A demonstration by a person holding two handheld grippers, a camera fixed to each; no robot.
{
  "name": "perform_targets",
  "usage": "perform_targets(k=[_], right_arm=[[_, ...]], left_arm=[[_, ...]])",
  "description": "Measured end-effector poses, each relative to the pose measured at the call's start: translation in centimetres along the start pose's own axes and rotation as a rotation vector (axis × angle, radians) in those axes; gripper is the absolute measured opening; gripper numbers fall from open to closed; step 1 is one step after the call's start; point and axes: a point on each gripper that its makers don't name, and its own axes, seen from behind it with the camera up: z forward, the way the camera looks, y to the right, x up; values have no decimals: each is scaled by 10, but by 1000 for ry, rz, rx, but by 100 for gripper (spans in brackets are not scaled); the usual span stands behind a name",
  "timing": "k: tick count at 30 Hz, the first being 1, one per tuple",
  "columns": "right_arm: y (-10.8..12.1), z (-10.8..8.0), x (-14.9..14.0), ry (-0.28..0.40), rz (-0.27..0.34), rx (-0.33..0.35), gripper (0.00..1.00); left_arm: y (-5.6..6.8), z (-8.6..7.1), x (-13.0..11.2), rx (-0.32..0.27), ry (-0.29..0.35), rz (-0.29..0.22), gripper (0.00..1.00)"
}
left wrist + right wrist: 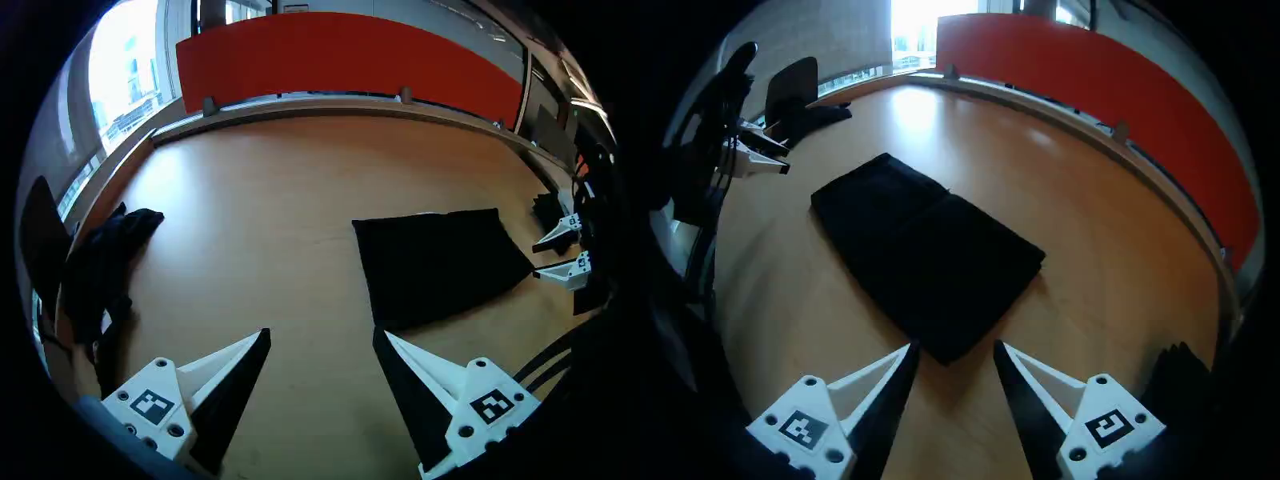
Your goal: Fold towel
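Edges: the wooden worktop (264, 216) ends at the far side in a raised ledge carrying a red screen (344, 60); its left edge runs along windows.
Open room: bare wood spreads wide to the left of and beyond the towel (928, 252); a dark garment (104, 264) is heaped at the left edge, well apart from it.
Towel place: flat on the worktop, right of centre in the left gripper view.
Long axis: in the right gripper view it runs from far left to near right, with a fold edge crossing about midway.
Jaws, left: the left gripper (320, 332) has its jaws spread and empty over bare wood, near the towel's near-left corner.
Jaws, right: the right gripper (956, 344) has its jaws spread and empty, with the towel's near corner just beyond the gap.
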Motion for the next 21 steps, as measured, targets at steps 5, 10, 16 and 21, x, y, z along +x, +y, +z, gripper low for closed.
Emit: perform_targets(k=[5,10,16,21], right_arm=[[-3,1,-4,-14,8,25,48],[-3,1,-7,-27,11,32,35],[-5,2,-11,-40,1,45,35],[-7,2,-13,-52,-13,54,25]], left_arm=[[1,-2,0,-2,1,6,95],[3,-3,1,-4,1,11,95],[4,-4,0,-5,0,14,95],[4,-5,-1,-6,0,13,95]])
